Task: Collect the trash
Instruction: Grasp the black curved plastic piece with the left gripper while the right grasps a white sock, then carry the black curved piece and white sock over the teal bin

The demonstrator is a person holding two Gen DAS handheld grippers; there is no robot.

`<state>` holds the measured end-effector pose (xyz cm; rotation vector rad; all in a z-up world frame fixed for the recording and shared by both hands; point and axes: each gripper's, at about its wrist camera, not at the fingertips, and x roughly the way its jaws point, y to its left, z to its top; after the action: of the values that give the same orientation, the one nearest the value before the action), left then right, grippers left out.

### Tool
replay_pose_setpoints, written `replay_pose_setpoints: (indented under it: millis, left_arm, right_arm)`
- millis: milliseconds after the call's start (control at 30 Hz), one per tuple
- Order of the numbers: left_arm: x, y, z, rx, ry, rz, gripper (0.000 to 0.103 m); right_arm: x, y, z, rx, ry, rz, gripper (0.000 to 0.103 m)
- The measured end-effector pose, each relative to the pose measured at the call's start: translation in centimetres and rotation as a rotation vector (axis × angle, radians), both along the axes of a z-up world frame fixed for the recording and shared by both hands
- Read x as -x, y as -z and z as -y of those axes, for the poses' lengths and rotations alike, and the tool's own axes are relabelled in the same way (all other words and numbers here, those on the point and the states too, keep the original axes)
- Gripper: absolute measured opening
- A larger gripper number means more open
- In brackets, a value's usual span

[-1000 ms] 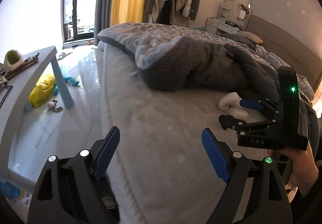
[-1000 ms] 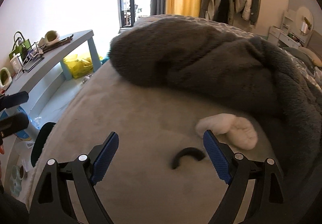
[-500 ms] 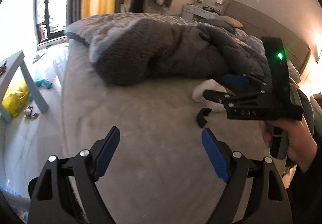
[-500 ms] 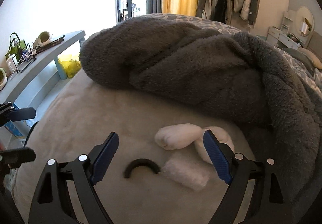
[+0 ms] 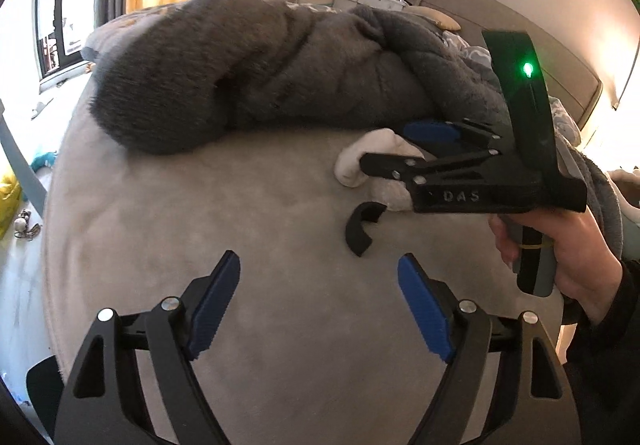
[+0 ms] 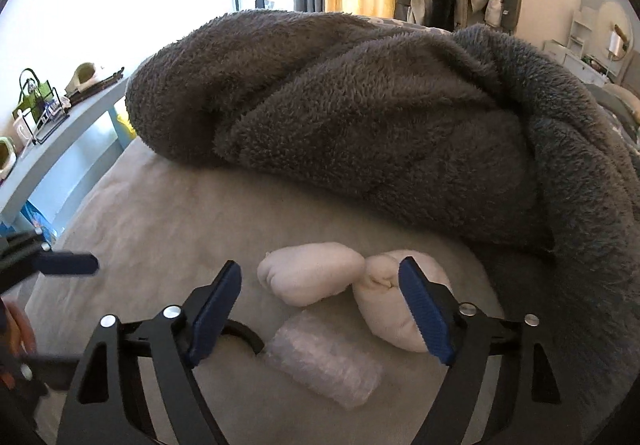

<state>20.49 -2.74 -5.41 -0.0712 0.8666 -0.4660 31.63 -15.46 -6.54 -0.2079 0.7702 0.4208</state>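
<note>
Lying on plush grey bed (image 6: 168,213), crinkled clear wrapper (image 6: 324,369), curved black piece (image 5: 362,227), fluffy blanket (image 6: 360,117).

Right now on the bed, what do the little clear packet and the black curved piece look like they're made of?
Clear packet: looks like thin plastic film, maybe bubble wrap; it's translucent, crinkled, glinting. Black curved piece: matte, thick-walled, holds its arc; rubber, foam or plastic, can't tell which.

grey bed (image 6: 168,213) carrying fleece blanket (image 6: 360,117), white bundle (image 6: 316,277), black ring (image 5: 360,225), plastic wrap (image 6: 324,365).

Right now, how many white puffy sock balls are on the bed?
2. One sock ball lies between the fingers; the other sock ball touches it, behind the right finger. More may hide under the blanket.
</note>
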Motion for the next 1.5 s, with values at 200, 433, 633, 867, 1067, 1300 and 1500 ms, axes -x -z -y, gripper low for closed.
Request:
replay_pose_setpoints:
  millis: [200, 433, 633, 867, 1067, 1300, 1500]
  left_arm:
    - [-0.8, 1.0, 1.5, -0.004, 0.017, -0.012, 0.072]
    - [-1.7, 2.1, 2.4, 0.013, 0.023, -0.045, 0.068]
    - [-2.5, 2.6, 3.2, 0.044, 0.018, -0.059, 0.060]
    - [-3.2, 3.1, 4.3, 0.049, 0.018, -0.075, 0.047]
    - [-4.4, 3.3, 6.0, 0.045, 0.030, -0.078, 0.036]
    - [-5.4, 4.4, 6.5, 0.004, -0.020, -0.097, 0.013]
    - [-5.0, 4.0, 6.2, 0.007, -0.042, -0.077, 0.009]
  right_arm:
    - [-0.7, 0.3, -0.2, 0.004, -0.011, 0.009, 0.070]
    - [-1.3, 0.9, -0.9, 0.012, -0.041, 0.010, 0.060]
    - [-1.5, 1.2, -1.9, 0.044, -0.061, 0.024, 0.049]
    - [-1.0, 0.2, -1.5, 0.014, -0.052, 0.060, 0.046]
    - [-0.3, -1.5, 0.5, -0.120, -0.038, 0.075, 0.046]
    - [0.8, -2.4, 2.3, -0.197, -0.030, 0.063, 0.046]
    - [1.9, -3.1, 2.4, -0.191, -0.026, 0.072, 0.045]
